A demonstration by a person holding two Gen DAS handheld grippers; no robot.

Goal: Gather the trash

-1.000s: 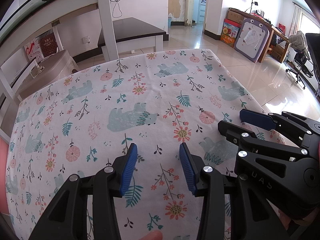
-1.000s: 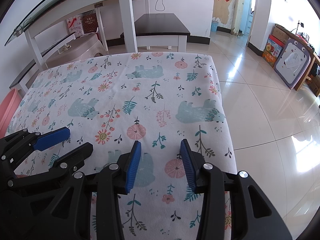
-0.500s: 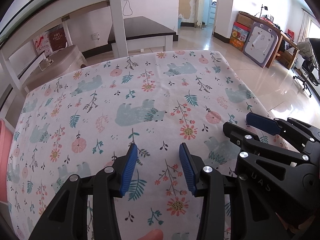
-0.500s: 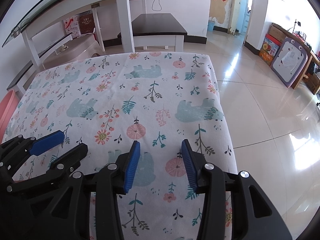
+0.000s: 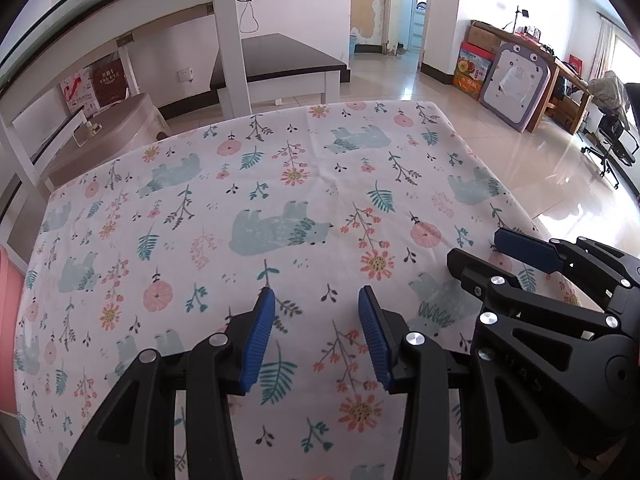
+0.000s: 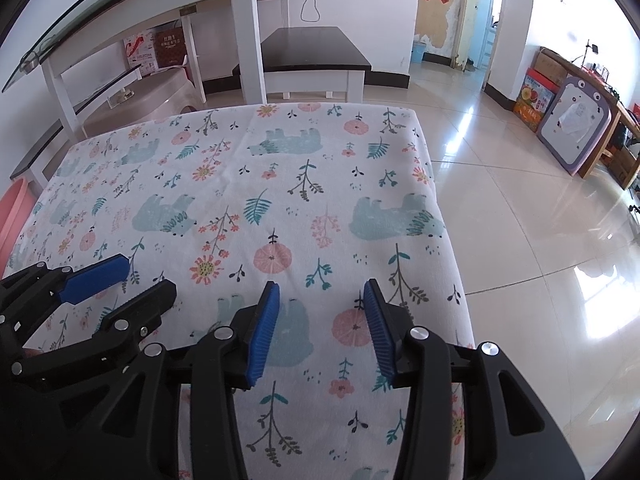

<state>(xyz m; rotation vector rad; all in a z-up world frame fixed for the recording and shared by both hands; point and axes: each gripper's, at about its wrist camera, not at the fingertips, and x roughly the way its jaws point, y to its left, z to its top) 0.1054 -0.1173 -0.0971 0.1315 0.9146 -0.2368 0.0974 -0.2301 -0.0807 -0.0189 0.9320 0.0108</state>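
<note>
Seemingly at rest, the left claw (image 5: 316,332) in the left wrist view hovers low over the desk (image 5: 280,184), its blue pads (image 5: 258,340) set well apart with nothing but the bear-and-flower tablecloth showing between them; I judge it is held level and spread like this so that it is ready to close on whatever comes under it. The right claw (image 5: 480,252) shows at the right edge, just beside it, also parted and empty. No trash is visible anywhere on the cloth in this view, so nothing lies near either claw; a pink bin (image 5: 8,304) peeks in at the left edge, beside the desk. Turning to the right wrist view, the right claw (image 6: 320,320) is likewise wide open and holds nothing, poised over the near right part of the cloth, with the left claw (image 6: 132,284) alongside. Again no scrap or wrapper shows on the desk or on the tiled floor (image 6: 520,200); the bare cloth fits a desk cleared or one awaiting litter.
</note>
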